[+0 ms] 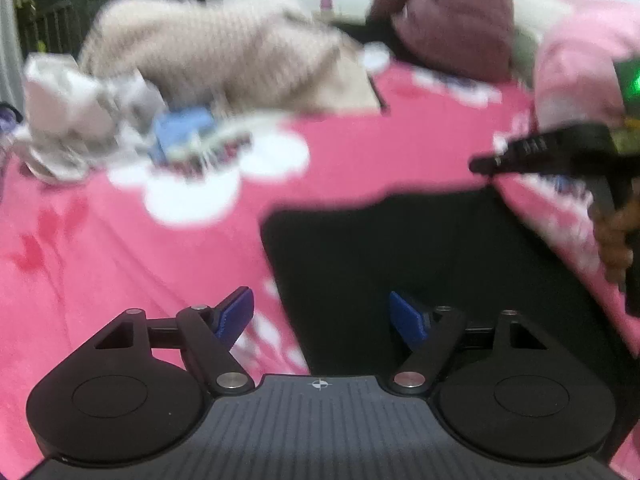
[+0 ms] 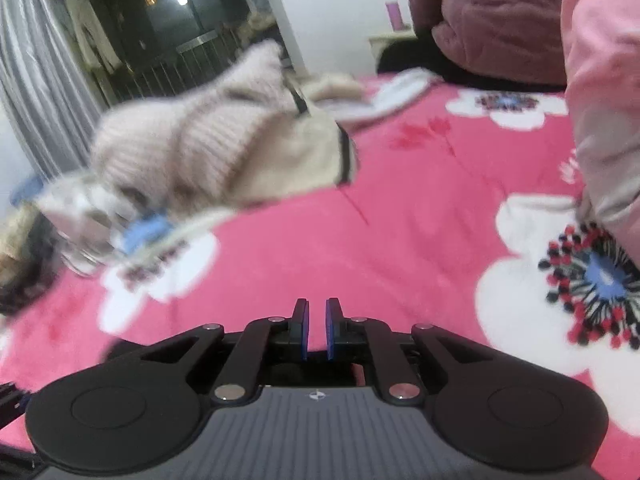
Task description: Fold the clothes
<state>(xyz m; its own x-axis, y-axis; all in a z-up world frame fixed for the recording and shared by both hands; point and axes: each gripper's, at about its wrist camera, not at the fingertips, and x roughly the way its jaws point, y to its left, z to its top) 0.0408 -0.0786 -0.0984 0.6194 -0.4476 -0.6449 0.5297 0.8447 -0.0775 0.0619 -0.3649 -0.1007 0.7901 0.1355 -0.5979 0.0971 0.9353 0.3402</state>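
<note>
Between my left jaws (image 1: 322, 322), which stand wide apart with nothing in them, lies the edge of a black garment (image 1: 420, 260) spread flat on the bed; its near left border runs just inside my left blue pad (image 1: 234, 316), and the cloth extends ahead and to the right of the jaws. My right jaws (image 2: 317, 330) are all but closed, a narrow slit showing between the blue pads, and they grip nothing; only the pink floral blanket (image 2: 320, 220) lies beneath and ahead of them. In the left wrist view those right jaws (image 1: 486, 165) appear ahead and to the right of mine, pointing left, their tip over the far right corner of the black garment; whether they touch it I cannot tell. A hand (image 1: 614, 240) holds that gripper at the right margin. Ahead and to the left of both jaws sits a heap of unfolded clothes: a beige ribbed knit sweater (image 2: 208, 144) on top, with a blurred white and blue garment (image 2: 132, 232) at its near left. A maroon padded jacket (image 2: 488, 20) lies far ahead to the right.
</note>
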